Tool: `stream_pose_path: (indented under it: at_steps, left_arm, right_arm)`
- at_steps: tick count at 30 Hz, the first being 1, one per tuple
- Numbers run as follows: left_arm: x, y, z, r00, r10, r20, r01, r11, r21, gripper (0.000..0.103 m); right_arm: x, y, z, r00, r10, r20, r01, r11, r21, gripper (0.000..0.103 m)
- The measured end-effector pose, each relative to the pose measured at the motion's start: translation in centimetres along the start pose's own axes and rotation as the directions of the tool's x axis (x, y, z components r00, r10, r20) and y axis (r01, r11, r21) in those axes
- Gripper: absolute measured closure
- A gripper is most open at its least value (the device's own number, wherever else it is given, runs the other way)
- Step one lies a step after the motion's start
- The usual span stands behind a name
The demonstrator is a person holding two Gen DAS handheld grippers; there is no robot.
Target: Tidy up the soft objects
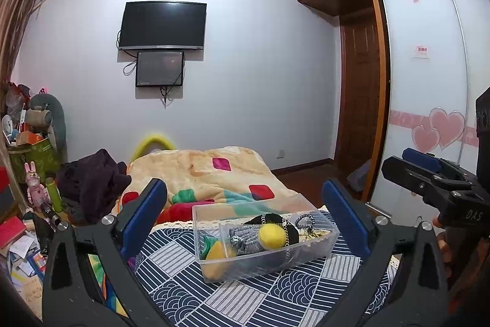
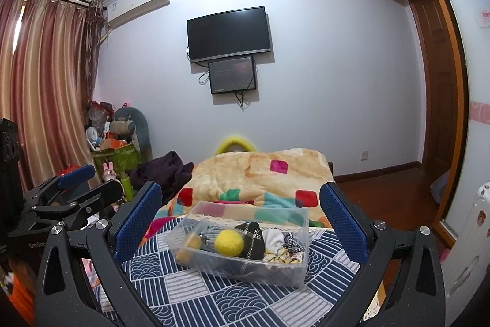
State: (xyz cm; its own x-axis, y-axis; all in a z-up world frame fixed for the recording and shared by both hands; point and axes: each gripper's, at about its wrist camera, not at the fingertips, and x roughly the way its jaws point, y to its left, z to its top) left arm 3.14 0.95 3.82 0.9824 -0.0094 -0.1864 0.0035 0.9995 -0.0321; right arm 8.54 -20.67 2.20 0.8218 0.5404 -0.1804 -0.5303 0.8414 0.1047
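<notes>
A clear plastic box [image 1: 318, 247] sits on a blue-and-white patterned bedspread [image 1: 245, 293], holding a yellow ball [image 1: 272, 236], a black pouch [image 2: 252, 238] and other soft bits. Behind it lies a folded blanket [image 2: 260, 170] (cream with coloured squares). A television [image 2: 229, 33] hangs on the pale wall; curtains [image 2: 46, 88] hang left. The left gripper [image 1: 243, 216] and right gripper [image 2: 242, 219] both hover with fingers spread apart, empty.

**Readable lettering**

"DAS" stands in pale letters on the black body of the right gripper [image 1: 424, 166]. "GenRobo", cut off, shows on the left gripper [image 2: 82, 183] at the near left. The wardrobe door's red sticker [image 1: 422, 50] is illegible.
</notes>
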Motion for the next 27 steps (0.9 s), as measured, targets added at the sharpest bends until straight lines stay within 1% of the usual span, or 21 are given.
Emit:
stream_pose_path:
  at_steps: [16, 21, 27]
  left_arm:
    - [0.0, 0.04, 0.02, 1.0, -0.007, 0.007, 0.007, 1.0, -0.004, 0.0]
    - [-0.06, -0.11, -0.07, 1.0, -0.011, 0.003, 0.011, 1.0, 0.013, 0.0]
    - [0.16, 0.22, -0.12, 0.999, -0.033, -0.015, 0.033, 0.999, -0.007, 0.0]
  right_arm:
    - [-0.21, 0.21, 0.12, 1.0, 0.0, 0.005, 0.0, 1.0, -0.011, 0.0]
    - [-0.27, 0.26, 0.14, 1.0, -0.004, 0.008, 0.004, 1.0, -0.015, 0.0]
    - [-0.28, 0.38, 0.18, 1.0, -0.005, 0.008, 0.006, 1.0, -0.019, 0.0]
